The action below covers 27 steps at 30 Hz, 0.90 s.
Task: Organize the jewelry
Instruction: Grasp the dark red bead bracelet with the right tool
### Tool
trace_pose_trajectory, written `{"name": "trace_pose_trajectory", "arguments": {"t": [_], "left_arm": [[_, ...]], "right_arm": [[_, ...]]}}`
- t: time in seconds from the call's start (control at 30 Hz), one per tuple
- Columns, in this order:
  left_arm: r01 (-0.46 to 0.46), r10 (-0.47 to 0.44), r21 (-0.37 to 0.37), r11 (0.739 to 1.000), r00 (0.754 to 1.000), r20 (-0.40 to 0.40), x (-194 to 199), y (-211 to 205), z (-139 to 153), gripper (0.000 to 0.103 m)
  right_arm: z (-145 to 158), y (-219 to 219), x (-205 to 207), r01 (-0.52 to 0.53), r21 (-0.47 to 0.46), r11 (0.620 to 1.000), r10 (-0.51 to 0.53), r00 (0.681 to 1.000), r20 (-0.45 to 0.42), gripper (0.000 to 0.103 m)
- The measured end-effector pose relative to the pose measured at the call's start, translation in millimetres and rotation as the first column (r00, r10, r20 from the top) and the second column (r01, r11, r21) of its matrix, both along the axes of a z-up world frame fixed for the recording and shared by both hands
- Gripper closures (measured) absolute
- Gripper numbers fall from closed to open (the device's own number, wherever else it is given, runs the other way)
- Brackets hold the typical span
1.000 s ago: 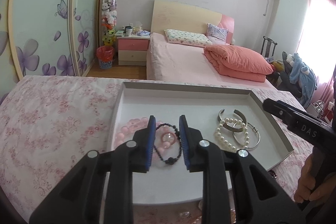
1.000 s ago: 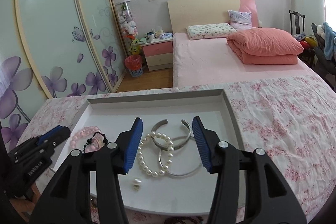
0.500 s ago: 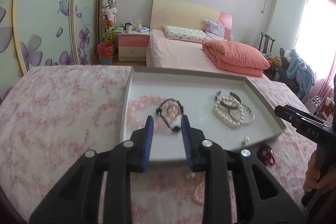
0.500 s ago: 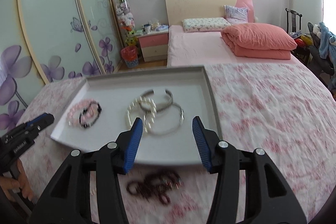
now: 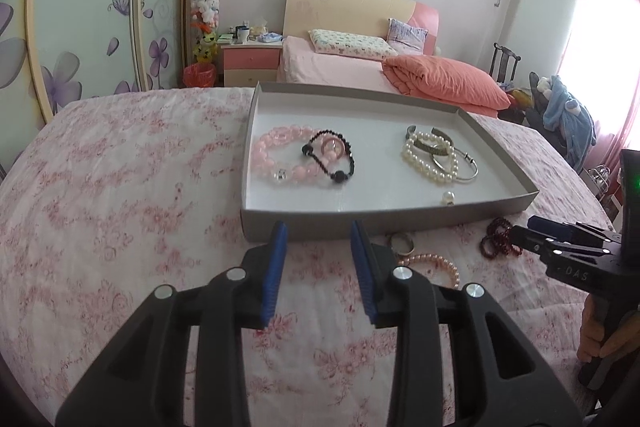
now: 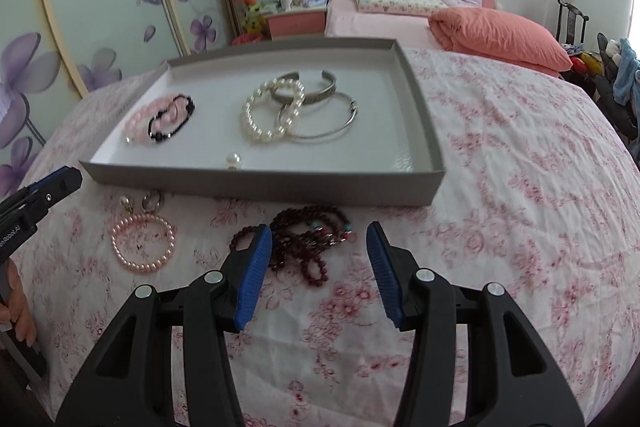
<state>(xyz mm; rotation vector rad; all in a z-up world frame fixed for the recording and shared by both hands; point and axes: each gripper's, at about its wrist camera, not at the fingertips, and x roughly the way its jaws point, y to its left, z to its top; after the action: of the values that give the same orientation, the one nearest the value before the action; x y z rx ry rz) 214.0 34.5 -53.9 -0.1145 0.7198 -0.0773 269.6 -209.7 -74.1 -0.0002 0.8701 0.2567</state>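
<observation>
Bracelets already fill the tray [image 6: 420, 131] beyond both open, empty grippers — left gripper [image 5: 318, 269], right gripper [image 6: 320, 267] — while dark beads [image 6: 308, 239] between the right fingers and a pink bracelet [image 6: 142, 243] remain on the surface.

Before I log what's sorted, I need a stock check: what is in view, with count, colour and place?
Tray: 1, grey, on the floral bedspread.
Pink bead bracelet: 1, pink, tray's left part.
Black bead bracelet: 1, black, lying over the pink one.
Pearl bracelet: 1, white, mid-tray.
Cuff bangle: 1, silver, overlapping the pearls.
Thin bangle: 1, silver, beside them.
Loose pearl: 1, white, near the tray's front wall.
Dark red beads: 1 tangle, outside the tray.
Pink pearl bracelet: 1, outside.
Left hand-held gripper: open.
Right hand-held gripper: open.
</observation>
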Motion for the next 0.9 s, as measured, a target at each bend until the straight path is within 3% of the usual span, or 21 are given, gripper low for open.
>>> {"name": "trace_pose_trajectory", "arguments": {"t": [0.13,0.37,0.73,0.9], "left_arm": [[-0.003,0.003,0.005,1.0,1.0,-0.015,-1,-2,-5,0.069],[0.006,-0.006,0.012,1.0,1.0,-0.02,-2,-2,-7,0.069],[0.043,-0.042,0.022,0.999,0.999,-0.034,-2,-12,-9,0.067],[0.073,-0.072,0.027,0.997,0.996,-0.046,-5,-20,-11,0.065]], "right_arm": [[-4,11,4,-0.009,-0.028,1.0,0.009,1.0,-0.013,0.046],[-9,20,7,-0.023,-0.073,0.997,0.022,1.0,-0.016,0.046],[-7,14,0,-0.029,-0.063,0.998,0.028,1.0,-0.007,0.079],[-7,6,-4,0.001,-0.058,0.998,-0.001,1.0,-0.008,0.09]]}}
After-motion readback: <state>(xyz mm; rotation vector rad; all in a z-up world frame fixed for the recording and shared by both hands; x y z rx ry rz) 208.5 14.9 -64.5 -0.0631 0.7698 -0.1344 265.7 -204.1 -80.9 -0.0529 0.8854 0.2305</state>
